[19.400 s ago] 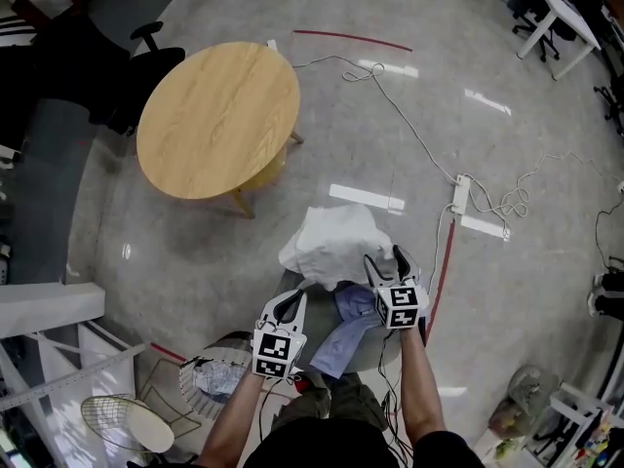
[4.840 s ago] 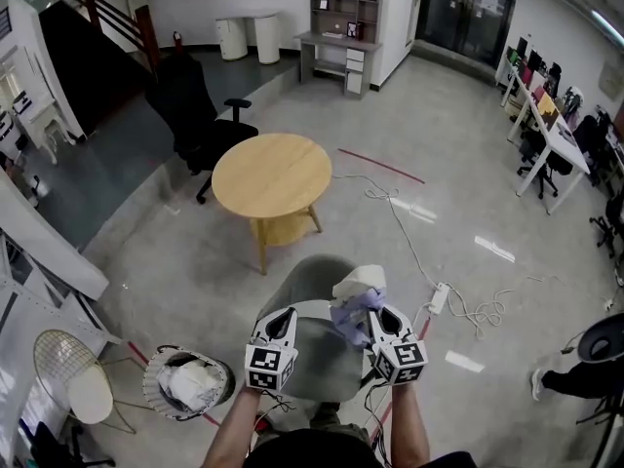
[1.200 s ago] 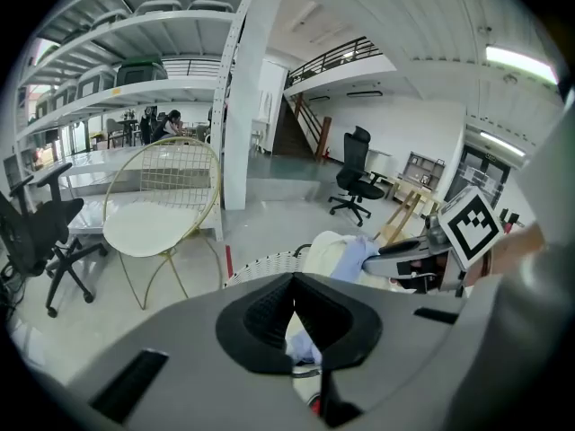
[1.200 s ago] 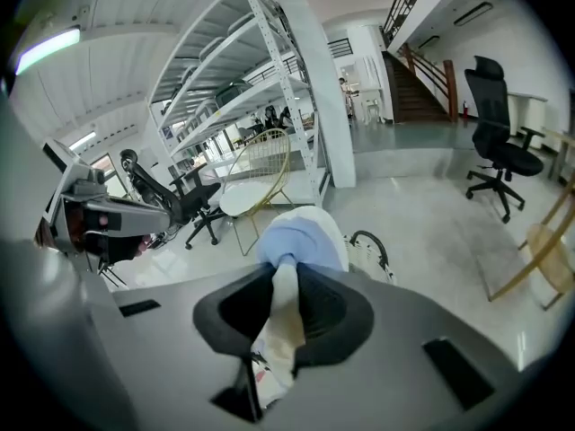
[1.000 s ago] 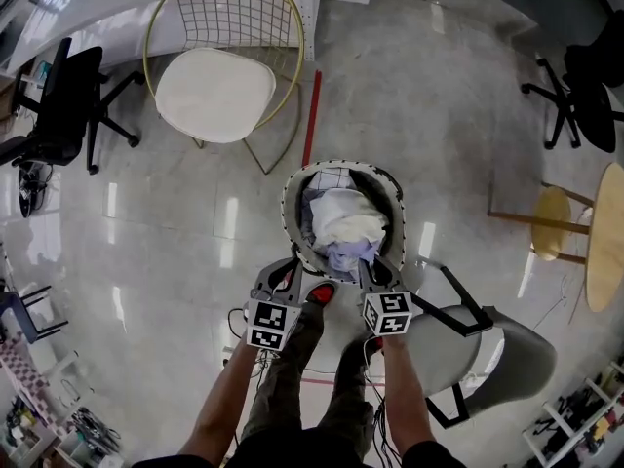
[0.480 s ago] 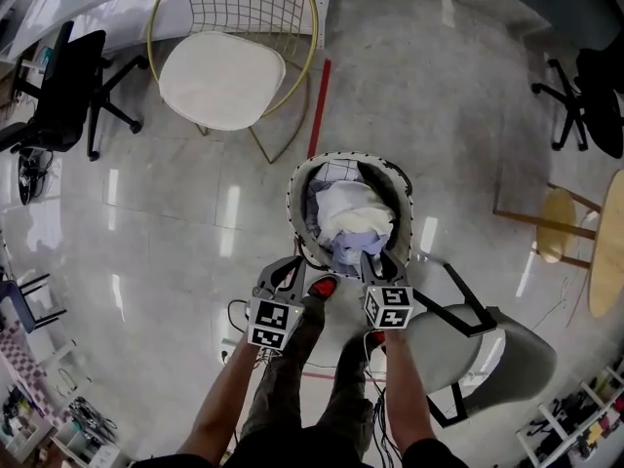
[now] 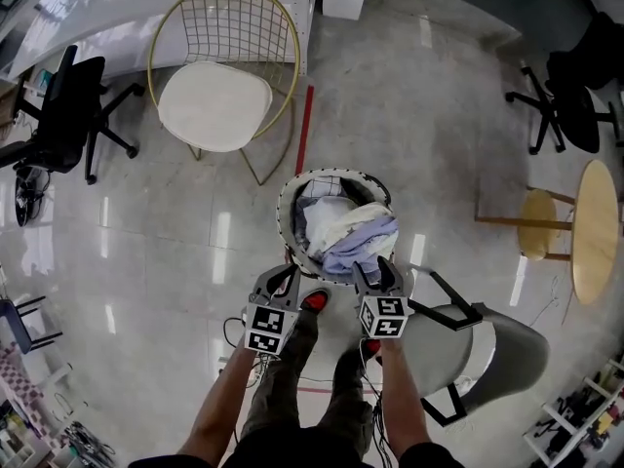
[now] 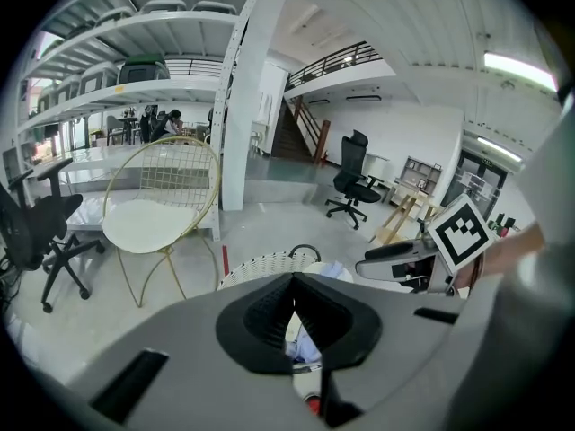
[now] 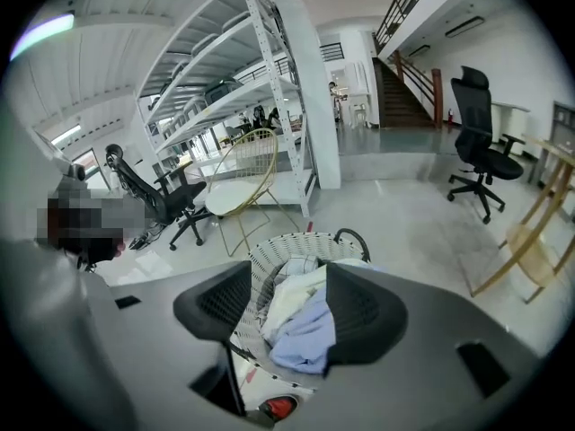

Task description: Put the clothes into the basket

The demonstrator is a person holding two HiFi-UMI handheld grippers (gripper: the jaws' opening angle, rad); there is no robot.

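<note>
- Jaws of left gripper (image 7: 283, 274) clenched empty, idle beside basket (image 7: 284, 214)
- Clothes (image 7: 330, 218) heaped in basket, blue garment (image 7: 365, 238) draped over near rim
- Right gripper (image 7: 378, 267) released, jaws just opened with nothing between them, letting garment settle inside

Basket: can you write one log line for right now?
clothes: in basket, blue one over rim | right gripper: jaws just opened, nothing gripped | left gripper: shut, empty

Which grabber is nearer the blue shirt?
Right. The right gripper, jaws just opened and empty, is beside the blue shirt draped over the basket; the left gripper is farther left.
</note>
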